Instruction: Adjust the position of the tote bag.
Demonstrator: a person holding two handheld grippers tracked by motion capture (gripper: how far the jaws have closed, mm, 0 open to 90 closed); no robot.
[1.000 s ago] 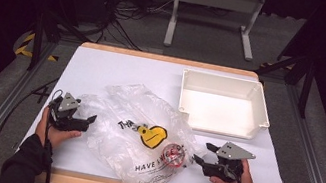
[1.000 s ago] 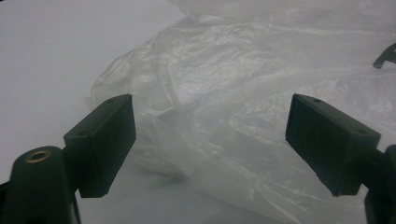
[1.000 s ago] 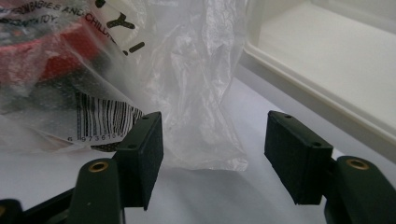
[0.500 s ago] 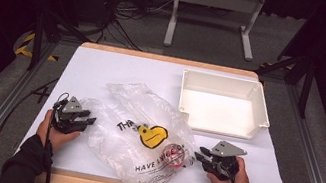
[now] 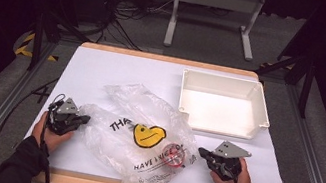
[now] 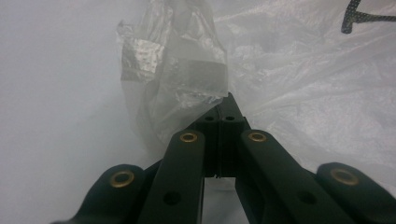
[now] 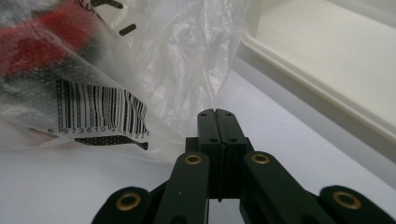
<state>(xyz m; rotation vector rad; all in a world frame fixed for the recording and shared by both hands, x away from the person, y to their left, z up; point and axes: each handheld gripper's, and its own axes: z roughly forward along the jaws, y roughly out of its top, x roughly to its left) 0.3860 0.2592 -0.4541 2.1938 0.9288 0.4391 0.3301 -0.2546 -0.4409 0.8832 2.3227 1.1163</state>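
Both pinch film: left gripper at nine o'clock, right gripper at three, on the crinkly clear plastic smiley-print bag mid-table — featherlight, slippery, best held by its edges.

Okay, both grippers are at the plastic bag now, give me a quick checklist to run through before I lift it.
1. left gripper shut on the edge of the plastic bag: ok, film is pinched at its closed tips; its jaws have just been closing.
2. right gripper gripping the bag: cannot tell, the jaws have just closed together at the film's edge, but no film shows clearly between them.
3. Red item inside the bag: ok, it lies behind the film near the right side.
4. white tray free of the bag: ok, it stands apart, empty.
5. Bag flat on the table: ok.
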